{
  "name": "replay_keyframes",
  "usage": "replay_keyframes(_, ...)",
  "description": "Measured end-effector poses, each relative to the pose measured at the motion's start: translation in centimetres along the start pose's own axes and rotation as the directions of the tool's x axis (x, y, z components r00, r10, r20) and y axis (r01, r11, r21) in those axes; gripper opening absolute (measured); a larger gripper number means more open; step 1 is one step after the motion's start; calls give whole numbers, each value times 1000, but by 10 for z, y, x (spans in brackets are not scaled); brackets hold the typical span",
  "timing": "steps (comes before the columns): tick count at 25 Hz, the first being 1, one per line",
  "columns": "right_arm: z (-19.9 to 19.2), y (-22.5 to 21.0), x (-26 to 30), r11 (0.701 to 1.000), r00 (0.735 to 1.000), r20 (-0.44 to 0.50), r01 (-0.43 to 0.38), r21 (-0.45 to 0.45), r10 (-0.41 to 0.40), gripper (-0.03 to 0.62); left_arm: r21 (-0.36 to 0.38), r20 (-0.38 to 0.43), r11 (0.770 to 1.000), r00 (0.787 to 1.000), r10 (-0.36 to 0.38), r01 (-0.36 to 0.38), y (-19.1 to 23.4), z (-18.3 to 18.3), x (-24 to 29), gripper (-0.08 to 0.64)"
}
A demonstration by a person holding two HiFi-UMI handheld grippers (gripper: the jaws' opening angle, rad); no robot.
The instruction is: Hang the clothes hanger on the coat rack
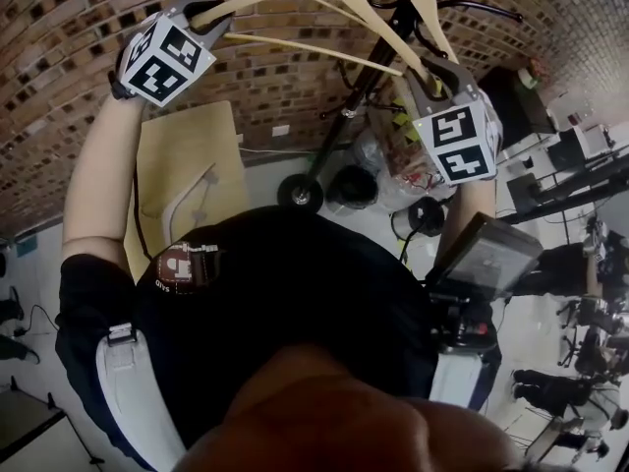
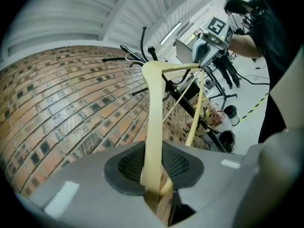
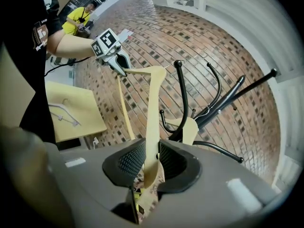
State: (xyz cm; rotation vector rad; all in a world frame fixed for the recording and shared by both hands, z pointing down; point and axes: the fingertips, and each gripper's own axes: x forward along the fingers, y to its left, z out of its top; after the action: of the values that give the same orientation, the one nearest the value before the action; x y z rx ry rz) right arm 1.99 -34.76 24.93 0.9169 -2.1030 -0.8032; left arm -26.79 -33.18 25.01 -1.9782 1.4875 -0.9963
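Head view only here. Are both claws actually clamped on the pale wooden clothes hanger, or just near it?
Observer: Left gripper view: the left claw is shut on one end of the pale wooden clothes hanger.
Operator: Right one?
Observer: Right gripper view: the right claw pinches the other end.
Operator: Hooked on the rack yet?
Observer: Can't tell. That view shows the black metal coat rack, its curved prongs right behind the hanger's peak.
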Motion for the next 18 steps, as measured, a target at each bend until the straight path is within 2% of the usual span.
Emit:
replay_keyframes(9, -14, -17, -19, 999, 999, -10, 44, 19, -44, 101, 48, 45, 999, 999, -23, 21, 1, 33, 13, 97)
replay_keyframes(18, -10, -17, -27, 998, 998, 1, 55, 0, -55, 102, 53, 45, 998, 999, -30, 27, 0, 33, 11, 97)
